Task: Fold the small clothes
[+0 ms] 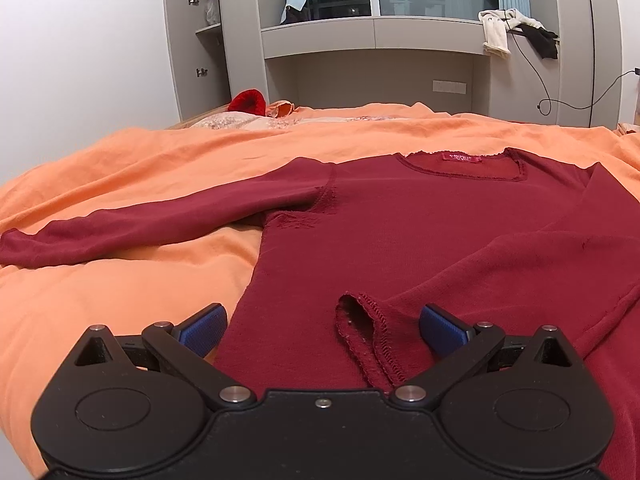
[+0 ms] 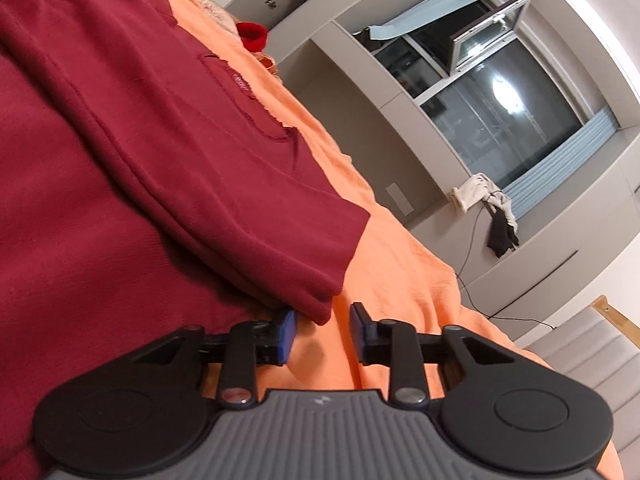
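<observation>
Left wrist view shows the left gripper (image 1: 322, 326) with its blue pads (image 1: 202, 328) spread wide apart, nothing pressed between them, hovering over the lower part of a dark red long-sleeved top (image 1: 400, 232). One sleeve is folded in across the body, and its hemmed cuff (image 1: 362, 332) lies between the two pads without touching either. The other sleeve (image 1: 132, 224) stretches out flat to the left over the orange bedspread (image 1: 120, 288) that carries the garment. In the right wrist view, the right gripper (image 2: 322, 334) has its pads a narrow gap apart, with only bedspread showing between them. A folded edge of the top (image 2: 316, 276) lies just beside the left pad; whether it touches cannot be told. Beyond the bed stand grey cupboards (image 1: 320, 36) and a window (image 2: 500, 112).
</observation>
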